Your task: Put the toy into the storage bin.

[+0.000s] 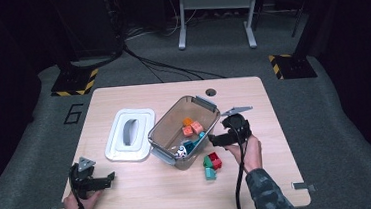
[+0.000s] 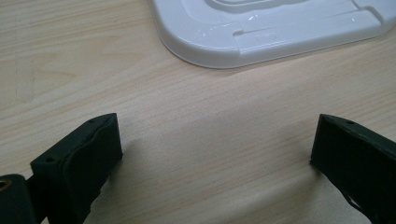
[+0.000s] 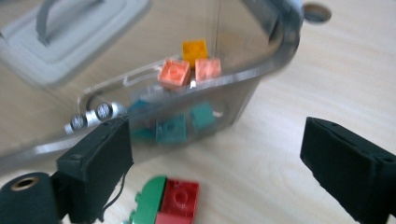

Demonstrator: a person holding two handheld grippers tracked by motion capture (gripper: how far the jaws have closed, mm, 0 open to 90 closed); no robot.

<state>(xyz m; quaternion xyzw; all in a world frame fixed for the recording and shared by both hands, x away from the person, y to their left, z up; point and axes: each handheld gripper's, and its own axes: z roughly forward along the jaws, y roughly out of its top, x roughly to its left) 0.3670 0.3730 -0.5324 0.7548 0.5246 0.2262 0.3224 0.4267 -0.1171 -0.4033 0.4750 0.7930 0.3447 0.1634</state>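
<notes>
A clear plastic bin (image 1: 205,108) stands mid-table and holds an orange brick (image 1: 188,121), a salmon brick (image 1: 197,127) and teal bricks (image 1: 189,145). Just outside its near right corner lie a red brick (image 1: 215,160), a green piece (image 1: 207,161) and a teal brick (image 1: 210,173). My right gripper (image 1: 213,140) hovers beside the bin, above these loose bricks, open and holding nothing. In the right gripper view the open gripper (image 3: 215,158) frames the bin wall (image 3: 261,70), with the red brick (image 3: 180,198) below. My left gripper (image 1: 110,179) rests open at the front left.
The bin's white lid (image 1: 129,135) with a grey handle lies left of the bin; its corner (image 2: 261,32) lies ahead of the open left gripper (image 2: 215,144). A cable hole (image 1: 210,92) is at the table's far edge. Bare wood lies along the front.
</notes>
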